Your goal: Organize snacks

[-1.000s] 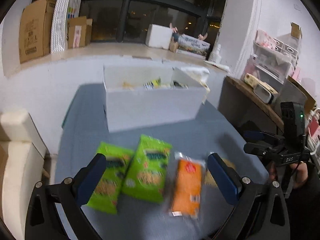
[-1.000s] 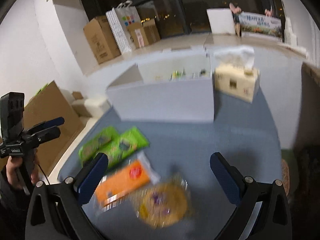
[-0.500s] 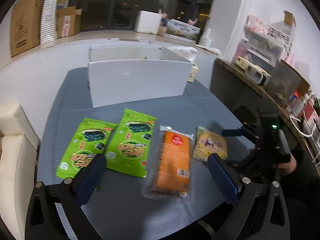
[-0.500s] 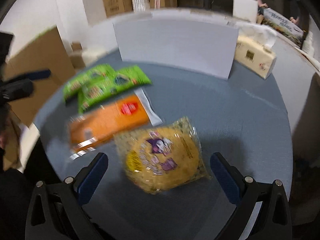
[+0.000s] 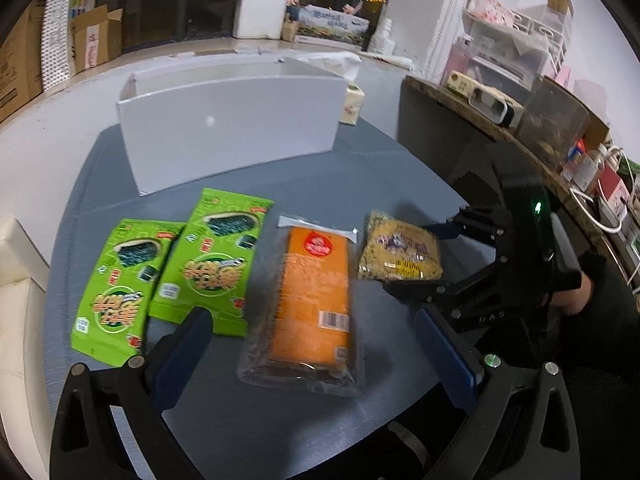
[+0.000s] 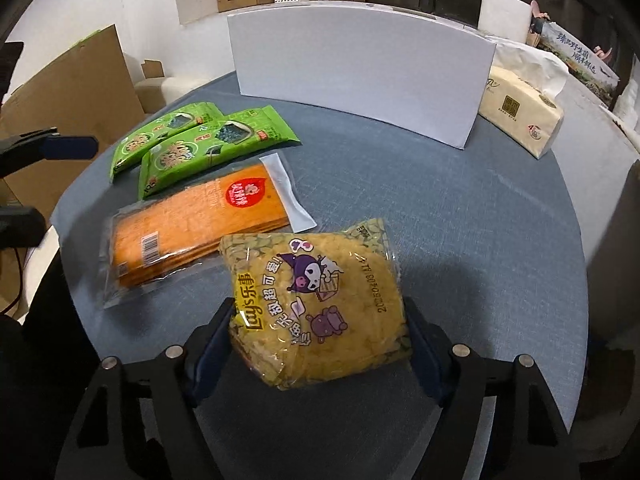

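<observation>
On the round grey table (image 6: 460,208) lie two green seaweed packs (image 5: 168,264) (image 6: 200,140), an orange snack pack (image 5: 312,300) (image 6: 192,224) and a yellow Lay's bag (image 6: 320,304) (image 5: 400,252). My right gripper (image 6: 320,340) has its fingers on both sides of the yellow bag, touching it; it also shows in the left wrist view (image 5: 432,256). My left gripper (image 5: 316,356) is open above the orange pack's near end. A white box (image 5: 232,128) (image 6: 360,76) stands at the table's far side.
A tissue pack (image 6: 520,112) sits right of the white box. Cardboard boxes (image 6: 68,88) stand to the left, beyond the table edge. A wooden counter with appliances (image 5: 500,108) runs along the right. A beige seat (image 5: 20,280) is at the left.
My right gripper has dropped toward the table and its fingers have closed in around the yellow bag. My left gripper has moved closer over the orange pack.
</observation>
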`<move>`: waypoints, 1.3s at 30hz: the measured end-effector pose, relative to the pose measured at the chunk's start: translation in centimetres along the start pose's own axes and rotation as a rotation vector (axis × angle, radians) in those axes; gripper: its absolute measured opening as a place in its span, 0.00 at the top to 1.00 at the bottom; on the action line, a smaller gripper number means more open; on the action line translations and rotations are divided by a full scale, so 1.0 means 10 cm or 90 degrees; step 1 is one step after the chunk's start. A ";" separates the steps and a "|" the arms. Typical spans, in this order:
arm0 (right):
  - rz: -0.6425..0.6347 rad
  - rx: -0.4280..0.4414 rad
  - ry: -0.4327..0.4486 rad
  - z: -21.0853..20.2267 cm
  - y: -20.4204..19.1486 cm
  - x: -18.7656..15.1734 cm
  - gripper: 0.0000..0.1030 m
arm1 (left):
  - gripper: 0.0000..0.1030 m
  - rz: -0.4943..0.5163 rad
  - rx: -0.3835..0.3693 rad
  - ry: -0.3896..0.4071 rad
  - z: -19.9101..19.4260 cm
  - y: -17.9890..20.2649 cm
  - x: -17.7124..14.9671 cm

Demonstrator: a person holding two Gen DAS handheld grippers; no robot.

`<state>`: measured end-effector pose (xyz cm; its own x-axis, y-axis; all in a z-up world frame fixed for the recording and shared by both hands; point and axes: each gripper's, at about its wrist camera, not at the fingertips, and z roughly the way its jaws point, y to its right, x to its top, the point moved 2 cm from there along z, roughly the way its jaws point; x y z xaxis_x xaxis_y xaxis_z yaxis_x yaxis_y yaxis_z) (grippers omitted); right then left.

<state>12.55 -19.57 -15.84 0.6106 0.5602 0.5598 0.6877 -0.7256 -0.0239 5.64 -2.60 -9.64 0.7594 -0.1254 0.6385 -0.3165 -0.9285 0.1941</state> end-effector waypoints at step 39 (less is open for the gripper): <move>0.128 -0.003 0.116 -0.73 0.29 -0.10 0.21 | 0.73 0.001 -0.013 -0.074 0.70 -0.03 0.34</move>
<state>11.05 -25.12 -10.43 0.6539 0.3232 0.6840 0.5569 -0.8176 -0.1461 12.29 -5.15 -12.71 0.8194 -0.1667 0.5485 -0.3274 -0.9215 0.2089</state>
